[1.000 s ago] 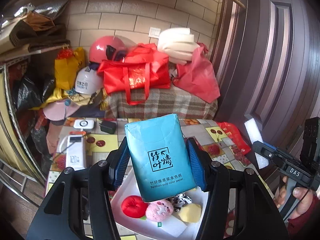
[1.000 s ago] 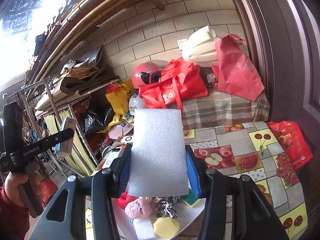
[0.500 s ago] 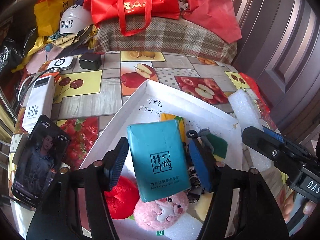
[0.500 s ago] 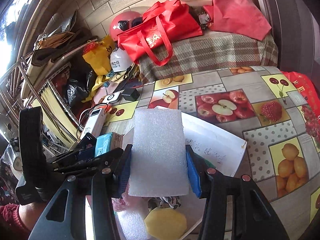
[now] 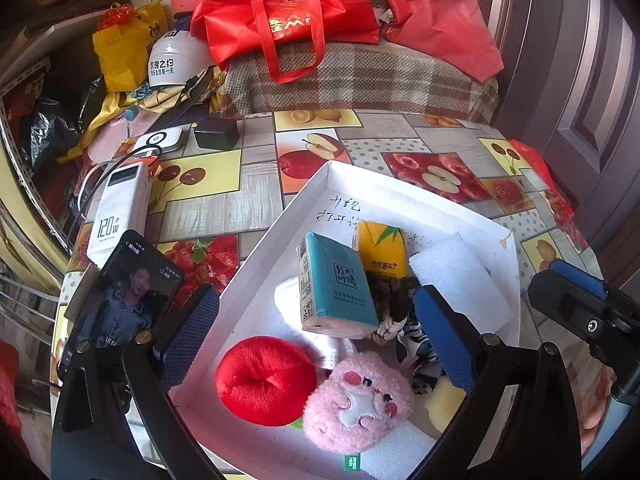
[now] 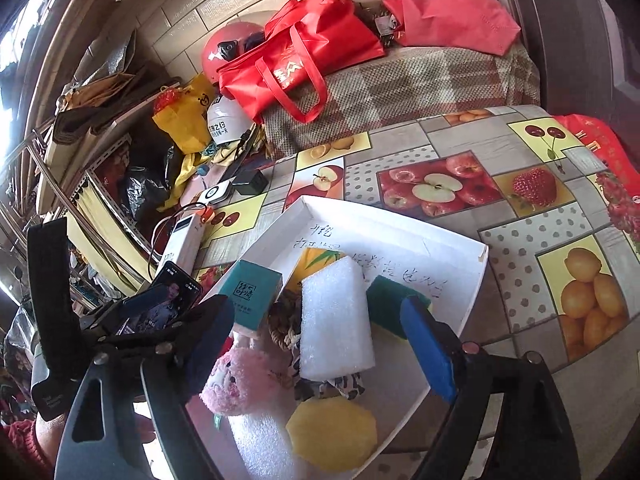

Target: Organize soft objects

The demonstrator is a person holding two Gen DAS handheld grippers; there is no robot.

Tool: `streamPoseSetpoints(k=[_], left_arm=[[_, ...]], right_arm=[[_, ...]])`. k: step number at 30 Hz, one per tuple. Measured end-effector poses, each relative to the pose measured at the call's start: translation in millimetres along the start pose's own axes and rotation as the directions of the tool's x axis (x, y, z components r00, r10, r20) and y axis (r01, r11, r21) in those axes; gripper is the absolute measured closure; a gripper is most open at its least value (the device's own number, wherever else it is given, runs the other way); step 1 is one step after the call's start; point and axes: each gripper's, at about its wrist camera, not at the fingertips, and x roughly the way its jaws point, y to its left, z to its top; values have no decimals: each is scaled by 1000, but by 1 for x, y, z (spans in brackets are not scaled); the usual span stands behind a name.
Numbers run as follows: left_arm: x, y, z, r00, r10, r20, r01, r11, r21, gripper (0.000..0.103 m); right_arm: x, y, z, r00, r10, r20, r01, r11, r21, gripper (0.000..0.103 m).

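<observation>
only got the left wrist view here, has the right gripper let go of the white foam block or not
Observer: Yes. In the right wrist view the right gripper is open, its blue pads clear of the white foam block on both sides.
Operator: anything behind the block i can't see
Observer: A green and yellow sponge lies in the white tray just past the block's right edge; your view hides it.
Operator: and the yellow bit at my lower right
Observer: That is a yellow hexagonal foam piece, lying flat near the tray's near edge and seen whole from the right wrist.
</observation>
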Motion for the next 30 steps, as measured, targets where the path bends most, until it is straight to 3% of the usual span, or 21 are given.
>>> streamPoseSetpoints(k=[7,11,16,21,25,28,30], left_arm=[[-40,-14,-10,997,-56,58,56,998,2,4],[-72,-25,-15,986,-134,101,132,991,22,4],[-116,-41,-12,979,-119,167,103,989,105,4],[-162,-50,-9,969,-142,201,112,982,155,4],[-201,-67,-16,954,-105,279,47,977,209,4],[-225,-79,-26,942,-63,328,-5,980,201,4],[-239,-81,-32,928,-12,372,-57,983,176,4]], right_arm=[[-51,8,-3,994,-49,100,54,998,-43,17],[-95,17,-3,960,-131,247,156,984,-81,17],[-147,23,4,901,-207,382,250,966,-67,17],[-196,27,2,825,-273,495,339,940,-46,17],[-223,30,2,737,-445,509,505,863,23,17],[-244,27,-2,704,-479,525,537,842,48,17],[-261,25,-7,671,-487,560,540,838,82,17]])
